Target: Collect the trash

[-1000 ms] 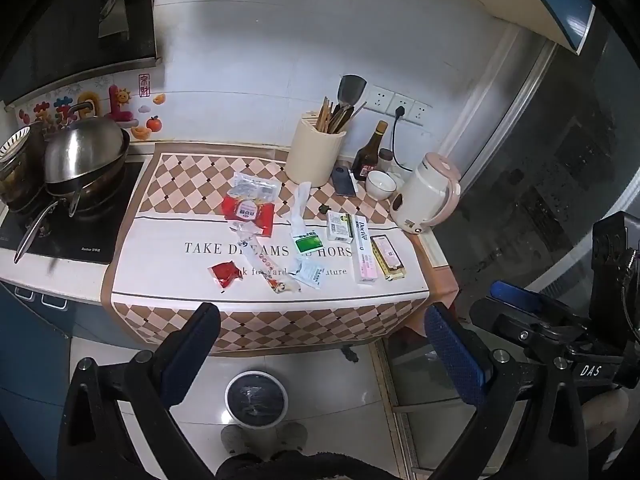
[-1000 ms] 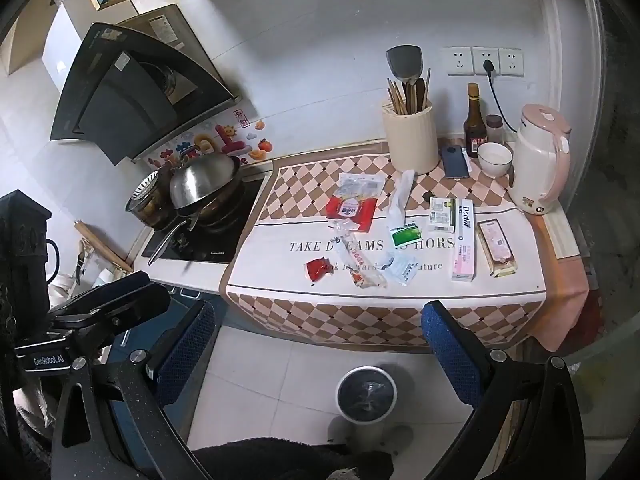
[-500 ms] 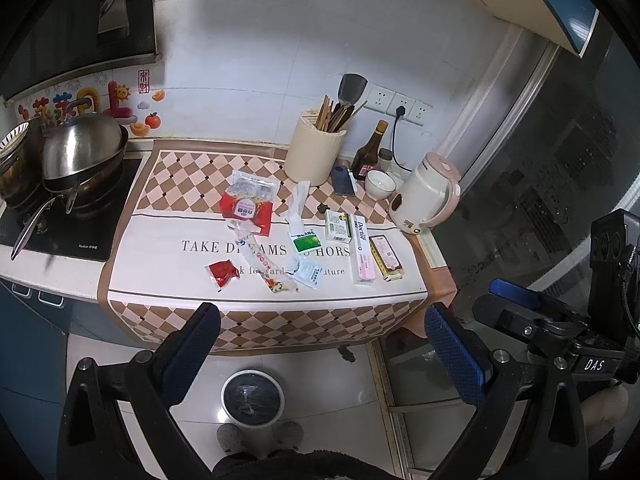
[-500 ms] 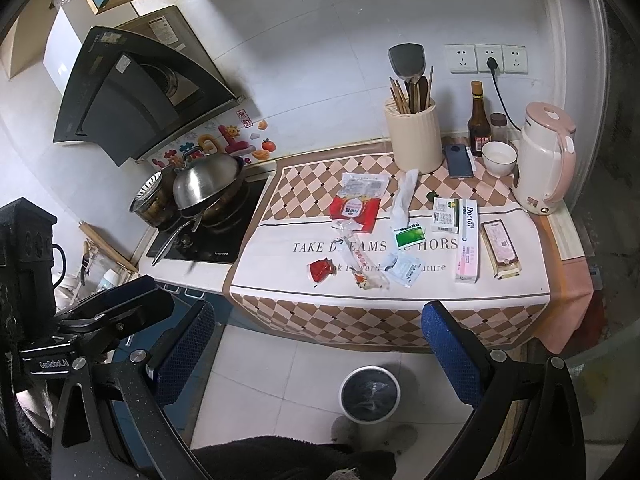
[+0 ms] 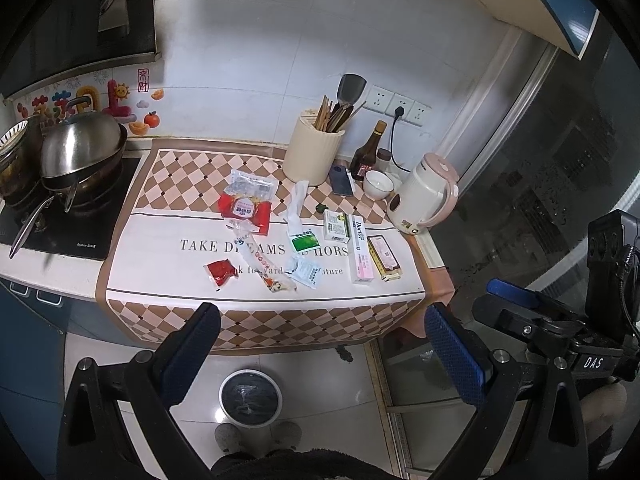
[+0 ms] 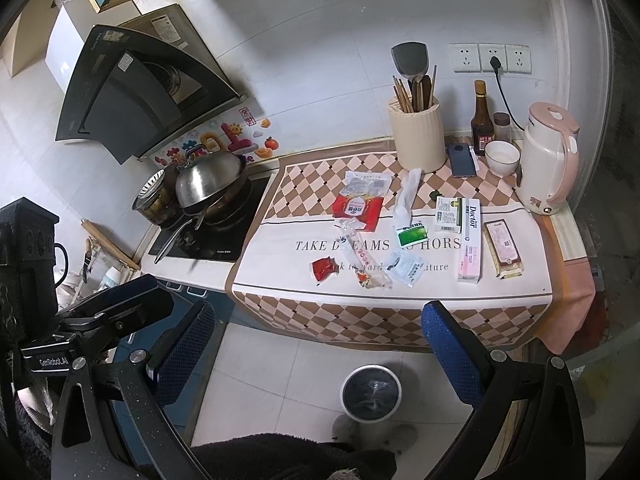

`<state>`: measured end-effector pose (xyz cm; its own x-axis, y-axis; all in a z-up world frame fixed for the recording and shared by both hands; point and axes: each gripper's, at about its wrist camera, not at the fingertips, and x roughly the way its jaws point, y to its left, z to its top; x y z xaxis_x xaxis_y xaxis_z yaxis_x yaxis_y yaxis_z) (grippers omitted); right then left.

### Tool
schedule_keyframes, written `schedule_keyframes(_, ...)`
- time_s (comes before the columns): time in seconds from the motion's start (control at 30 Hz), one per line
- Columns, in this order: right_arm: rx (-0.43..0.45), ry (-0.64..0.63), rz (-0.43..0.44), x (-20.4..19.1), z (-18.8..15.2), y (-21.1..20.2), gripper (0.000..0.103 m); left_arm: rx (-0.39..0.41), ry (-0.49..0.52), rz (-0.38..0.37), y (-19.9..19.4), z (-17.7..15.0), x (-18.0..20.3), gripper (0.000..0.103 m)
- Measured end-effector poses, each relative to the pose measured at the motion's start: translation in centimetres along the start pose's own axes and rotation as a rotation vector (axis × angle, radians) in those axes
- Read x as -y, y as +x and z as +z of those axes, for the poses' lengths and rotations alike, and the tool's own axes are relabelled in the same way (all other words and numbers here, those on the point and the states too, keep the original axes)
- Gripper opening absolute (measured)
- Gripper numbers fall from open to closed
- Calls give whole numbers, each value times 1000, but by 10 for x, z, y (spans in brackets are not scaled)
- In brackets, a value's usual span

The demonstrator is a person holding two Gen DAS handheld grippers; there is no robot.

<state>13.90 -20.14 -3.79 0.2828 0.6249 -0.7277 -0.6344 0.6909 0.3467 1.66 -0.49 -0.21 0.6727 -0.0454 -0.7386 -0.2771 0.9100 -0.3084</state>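
Fingers (image 5: pixel 192 350) spread empty above bin (image 5: pixel 250 398), wrappers (image 5: pixel 245 211) beyond on counter (image 5: pixel 160 272).

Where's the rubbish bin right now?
The rubbish bin stands on the floor tiles below the counter's front edge, under the checked cloth; in the right wrist view it shows low, between the open tongs.

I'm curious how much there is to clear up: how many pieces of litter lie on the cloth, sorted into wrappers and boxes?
Wrappers and packets: 6: red-and-clear bag, white wrapper, green-label sachet, small red packet, long clear wrapper, pale blue sachet.
Boxes: 3: green-white box, pink Doctor box, yellow box.
Total: 9
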Motion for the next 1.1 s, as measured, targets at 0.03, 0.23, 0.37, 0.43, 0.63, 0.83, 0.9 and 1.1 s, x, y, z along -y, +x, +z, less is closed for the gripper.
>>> schedule_keyframes(0.03, 0, -1, 0, 0, 0, 0, 103, -1, -1, 1, 0, 0, 0, 103)
schedule_keyframes(0.23, -2, 2, 2, -1, -2, 0, 103, 4, -6, -14, -1, -1, 2, 103)
schedule_keyframes(0.37, -3, -2, 6, 0, -1, -2, 103, 6, -8, -18, -2, -1, 2, 103)
schedule_keyframes(0.43, -5, 1, 10, 0, -1, -2, 103, 10, -9, -18, -2, 0, 1, 103)
schedule_keyframes(0.63, -4, -5, 14, -1, 1, -4, 103, 9, -10, -21, -3, 1, 1, 103)
schedule_keyframes(0.83, -6, -5, 19, -4, 1, -5, 103, 9, -10, -20, -3, 0, 1, 103)
schedule_keyframes(0.9, -7, -5, 21, -6, 1, -5, 103, 11, -8, -21, -3, 0, 1, 103)
schedule_keyframes(1.1, -8, -6, 26, -6, 0, -5, 103, 11, -10, -22, -3, -1, 1, 103)
